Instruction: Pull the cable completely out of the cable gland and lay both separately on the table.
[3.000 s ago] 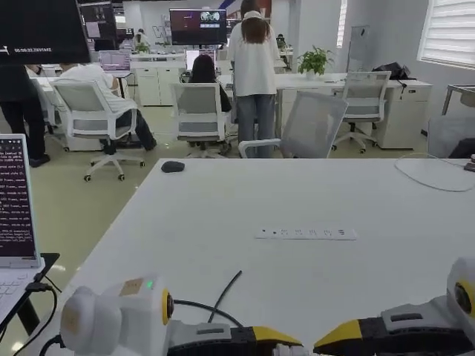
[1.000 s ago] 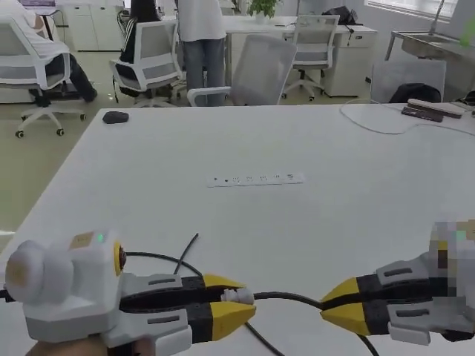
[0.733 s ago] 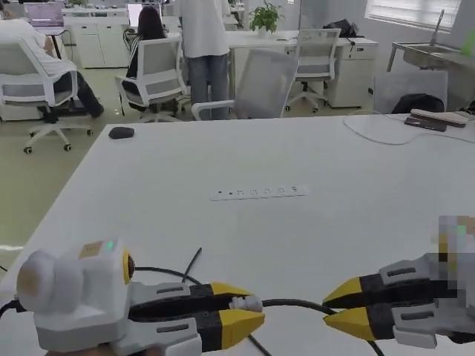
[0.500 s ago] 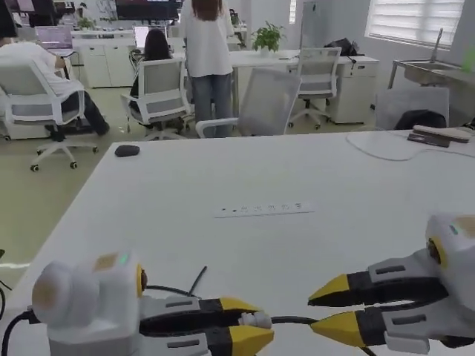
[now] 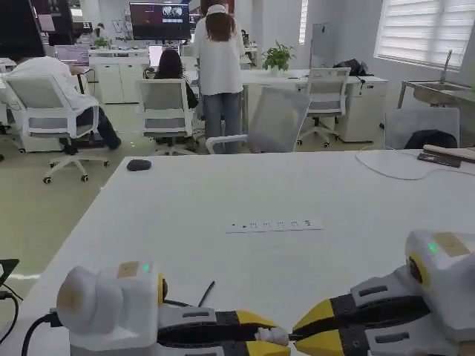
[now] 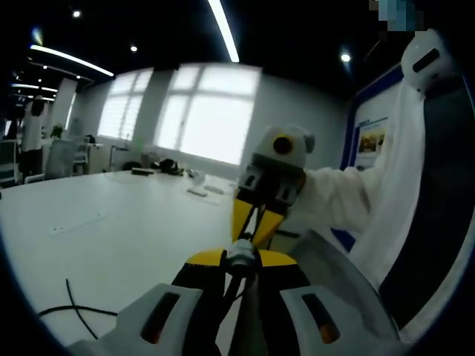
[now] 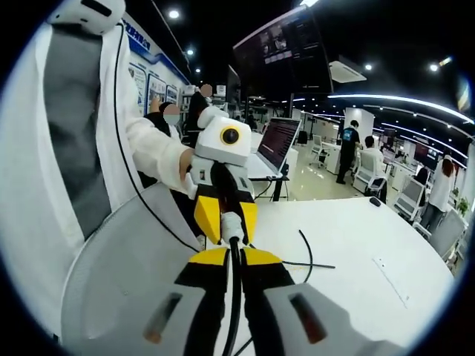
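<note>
Table (image 5: pixel 223 185), white, both tools low at 6 o'clock. Left gripper (image 5: pixel 277 338) clamped on the cable gland (image 5: pixel 272 335). Right gripper (image 5: pixel 298 335), at its 3 o'clock, pinched on the cable (image 7: pixel 236 289), which is not yet out. Best pulled straight apart, gland held steady. Half a second ago the tips stood apart; now nearly touching.

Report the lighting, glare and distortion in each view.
Head view: even office light, sharp, little shadow on the table; left gripper and right gripper cropped by the bottom edge. Left gripper view: fisheye bending, windows blown out white, ceiling dark, cable gland slightly soft up close. Right gripper view: fisheye bending, ceiling lights glaring, black cable crisp between the jaws.
</note>
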{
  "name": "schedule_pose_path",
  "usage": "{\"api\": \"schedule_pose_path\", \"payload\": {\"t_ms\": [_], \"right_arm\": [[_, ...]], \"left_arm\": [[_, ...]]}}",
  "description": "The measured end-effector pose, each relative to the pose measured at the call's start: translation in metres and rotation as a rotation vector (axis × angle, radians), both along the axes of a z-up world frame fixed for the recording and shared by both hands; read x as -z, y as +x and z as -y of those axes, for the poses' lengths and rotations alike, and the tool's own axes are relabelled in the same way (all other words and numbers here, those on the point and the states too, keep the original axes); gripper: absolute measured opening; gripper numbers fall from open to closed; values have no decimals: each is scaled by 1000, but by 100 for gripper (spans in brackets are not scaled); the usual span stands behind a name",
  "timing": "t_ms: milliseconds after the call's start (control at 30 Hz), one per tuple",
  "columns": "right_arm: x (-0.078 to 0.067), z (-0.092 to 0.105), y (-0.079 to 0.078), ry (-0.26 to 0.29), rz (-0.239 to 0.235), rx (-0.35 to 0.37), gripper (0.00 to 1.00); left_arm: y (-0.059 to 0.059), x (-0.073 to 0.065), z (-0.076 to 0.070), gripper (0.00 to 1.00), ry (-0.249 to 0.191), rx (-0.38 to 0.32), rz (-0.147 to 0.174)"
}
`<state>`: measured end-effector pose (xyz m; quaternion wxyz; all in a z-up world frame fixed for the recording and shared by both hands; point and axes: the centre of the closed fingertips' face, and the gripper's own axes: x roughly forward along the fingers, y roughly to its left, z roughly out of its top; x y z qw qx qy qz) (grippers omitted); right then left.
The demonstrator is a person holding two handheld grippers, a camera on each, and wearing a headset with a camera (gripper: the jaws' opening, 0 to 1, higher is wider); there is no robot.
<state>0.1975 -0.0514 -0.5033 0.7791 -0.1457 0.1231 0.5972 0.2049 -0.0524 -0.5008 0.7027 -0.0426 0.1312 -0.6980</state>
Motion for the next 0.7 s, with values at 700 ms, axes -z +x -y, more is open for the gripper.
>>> {"api": "schedule_pose_path", "payload": {"t_ms": [700], "right_arm": [[4,-4,6,1,16,-8,3]], "left_arm": [[8,3,-7,17,20,2,16]]}}
